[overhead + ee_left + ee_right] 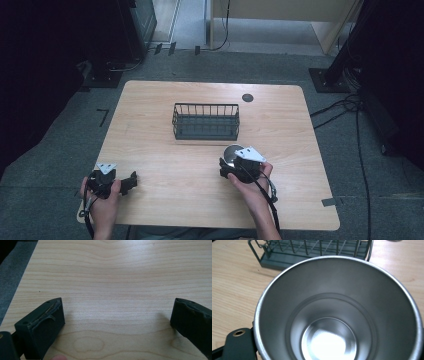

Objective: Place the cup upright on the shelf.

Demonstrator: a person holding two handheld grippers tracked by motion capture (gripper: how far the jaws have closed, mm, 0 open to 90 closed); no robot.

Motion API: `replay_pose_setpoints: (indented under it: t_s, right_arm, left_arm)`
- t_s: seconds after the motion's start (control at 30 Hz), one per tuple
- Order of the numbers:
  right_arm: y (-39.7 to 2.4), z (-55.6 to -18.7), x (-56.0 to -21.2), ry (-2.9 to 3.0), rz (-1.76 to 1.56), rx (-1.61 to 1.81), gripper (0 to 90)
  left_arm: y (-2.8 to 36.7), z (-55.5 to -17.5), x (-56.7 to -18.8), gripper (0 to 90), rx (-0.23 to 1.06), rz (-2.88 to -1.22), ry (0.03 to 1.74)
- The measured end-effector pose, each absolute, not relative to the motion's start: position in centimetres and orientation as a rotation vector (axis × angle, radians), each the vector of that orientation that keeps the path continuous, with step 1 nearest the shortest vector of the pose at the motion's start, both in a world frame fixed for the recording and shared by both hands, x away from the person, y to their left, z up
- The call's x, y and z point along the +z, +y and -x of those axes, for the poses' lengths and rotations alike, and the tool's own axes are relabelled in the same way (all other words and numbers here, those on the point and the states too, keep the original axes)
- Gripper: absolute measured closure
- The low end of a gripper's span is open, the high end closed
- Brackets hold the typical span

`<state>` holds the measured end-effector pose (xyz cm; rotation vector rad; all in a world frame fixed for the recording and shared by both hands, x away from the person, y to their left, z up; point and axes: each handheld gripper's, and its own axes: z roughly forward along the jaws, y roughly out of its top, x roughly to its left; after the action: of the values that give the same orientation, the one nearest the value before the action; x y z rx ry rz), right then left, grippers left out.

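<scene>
Below the basket (205, 121), right jaws clamp a steel cup (337, 315) – empty inside – left jaws wide apart.

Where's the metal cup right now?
The metal cup stands right of the table's middle, just in front of the wire basket, at the right gripper.

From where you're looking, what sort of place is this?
Probably a lab or recording room, not a home: a bare light wooden table on grey carpet, black cables trailing across the floor, and dark equipment stands around it.
</scene>
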<state>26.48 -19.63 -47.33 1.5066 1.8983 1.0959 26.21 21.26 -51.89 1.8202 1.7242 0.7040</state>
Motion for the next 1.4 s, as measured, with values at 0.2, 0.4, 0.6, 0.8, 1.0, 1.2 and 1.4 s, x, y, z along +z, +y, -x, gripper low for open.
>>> replay_pose_setpoints:
  t_s: [0.2,0.4,0.6,0.8,1.0,1.2,1.4]
  right_arm:
    - [-19.4,-27.1,-46.2,1.895,-1.488,1.108,17.4]
    - [-19.0,-27.7,-45.2,1.899,-1.465,1.117,17.5]
    - [-18.7,-28.3,-44.2,1.891,-1.43,1.13,17.5]
    - [-18.4,-28.9,-43.4,1.878,-1.386,1.142,17.5]
    - [-18.1,-29.8,-42.7,1.853,-1.339,1.18,17.5]
    - [-17.9,-30.6,-42.0,1.838,-1.315,1.194,17.5]
    - [-17.7,-31.9,-41.1,1.818,-1.291,1.195,17.5]
  left_arm:
    - [21.3,-26.2,-51.9,0.0,0.704,-1.82,1.724]
    - [21.3,-26.2,-51.9,0.0,0.704,-1.82,1.725]
    - [21.3,-26.2,-51.9,0.0,0.704,-1.821,1.725]
    - [21.3,-26.2,-51.9,0.0,0.704,-1.82,1.724]
    - [21.3,-26.2,-51.9,0.0,0.705,-1.819,1.724]
    - [21.3,-26.2,-51.9,0.0,0.704,-1.818,1.725]
    - [21.3,-26.2,-51.9,0.0,0.704,-1.818,1.725]
